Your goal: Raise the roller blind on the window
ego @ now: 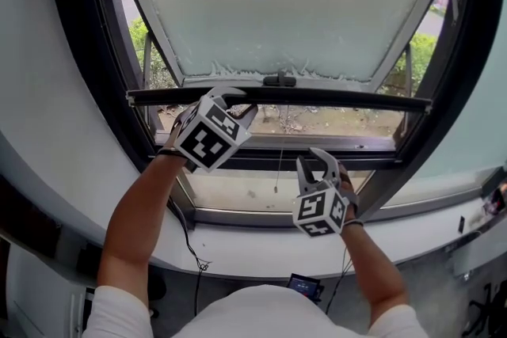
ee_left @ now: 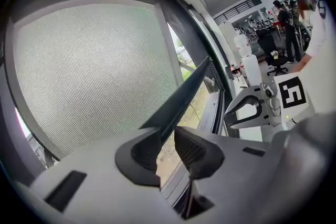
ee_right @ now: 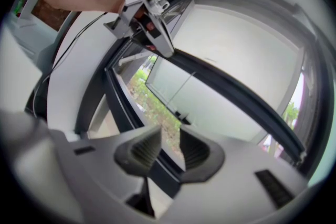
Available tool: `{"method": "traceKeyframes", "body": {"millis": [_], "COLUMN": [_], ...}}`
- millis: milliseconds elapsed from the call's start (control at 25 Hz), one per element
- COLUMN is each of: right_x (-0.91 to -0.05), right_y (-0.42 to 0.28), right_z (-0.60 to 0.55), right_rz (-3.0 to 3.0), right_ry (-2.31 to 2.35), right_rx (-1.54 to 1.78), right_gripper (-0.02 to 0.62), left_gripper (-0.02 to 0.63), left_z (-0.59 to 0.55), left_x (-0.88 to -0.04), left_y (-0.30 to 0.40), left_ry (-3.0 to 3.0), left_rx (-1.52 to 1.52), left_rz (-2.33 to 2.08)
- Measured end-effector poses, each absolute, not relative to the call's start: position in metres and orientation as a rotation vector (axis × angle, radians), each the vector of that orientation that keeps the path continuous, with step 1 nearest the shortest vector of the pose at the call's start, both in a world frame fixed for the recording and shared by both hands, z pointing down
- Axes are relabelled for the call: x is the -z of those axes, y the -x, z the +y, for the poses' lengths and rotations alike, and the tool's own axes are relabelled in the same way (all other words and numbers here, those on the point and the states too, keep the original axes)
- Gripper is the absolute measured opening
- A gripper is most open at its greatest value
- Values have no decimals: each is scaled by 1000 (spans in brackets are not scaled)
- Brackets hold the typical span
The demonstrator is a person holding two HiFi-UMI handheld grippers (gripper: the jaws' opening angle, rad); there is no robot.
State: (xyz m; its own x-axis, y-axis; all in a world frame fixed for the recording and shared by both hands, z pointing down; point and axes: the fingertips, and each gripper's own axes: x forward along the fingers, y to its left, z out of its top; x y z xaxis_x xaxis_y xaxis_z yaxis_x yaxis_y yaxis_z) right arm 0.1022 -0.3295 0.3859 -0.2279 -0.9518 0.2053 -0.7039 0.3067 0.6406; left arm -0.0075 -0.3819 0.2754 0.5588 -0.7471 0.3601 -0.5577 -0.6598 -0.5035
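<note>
The pale roller blind point(ego: 277, 4) covers most of the window, and its black bottom bar point(ego: 333, 99) hangs level above the lower pane. My left gripper point(ego: 236, 102) straddles the bar near its left end. In the left gripper view the bar point(ee_left: 184, 92) runs in between the jaws of this gripper point(ee_left: 167, 150) and lies against the left pad, with daylight showing beside the right pad. My right gripper point(ego: 319, 165) hovers lower, in front of the lower pane, with nothing between its jaws point(ee_right: 170, 150). It looks up at the bar point(ee_right: 236, 94) and at the left gripper point(ee_right: 157, 42).
A thin pull cord point(ego: 279, 154) dangles from the bar's middle. The dark window frame point(ego: 119, 91) surrounds the panes, with a white sill point(ego: 238, 249) below it. A cable hangs over the sill. People and office chairs point(ee_left: 286, 23) stand far off to the right.
</note>
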Motion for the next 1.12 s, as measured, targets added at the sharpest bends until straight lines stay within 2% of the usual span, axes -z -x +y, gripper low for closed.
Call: {"method": "traceKeyframes", "body": {"millis": [1120], "right_x": [-389], "right_y": [-111], "right_z": [-326], "right_rz": [-2012], "right_ry": [-1465], "right_rx": [560], "right_gripper": [117], "left_gripper": [97], "left_z": [-382], "left_x": [-235], "left_y": [8], "left_ry": [2416], "left_rx": [769], "left_rz": [1086]}}
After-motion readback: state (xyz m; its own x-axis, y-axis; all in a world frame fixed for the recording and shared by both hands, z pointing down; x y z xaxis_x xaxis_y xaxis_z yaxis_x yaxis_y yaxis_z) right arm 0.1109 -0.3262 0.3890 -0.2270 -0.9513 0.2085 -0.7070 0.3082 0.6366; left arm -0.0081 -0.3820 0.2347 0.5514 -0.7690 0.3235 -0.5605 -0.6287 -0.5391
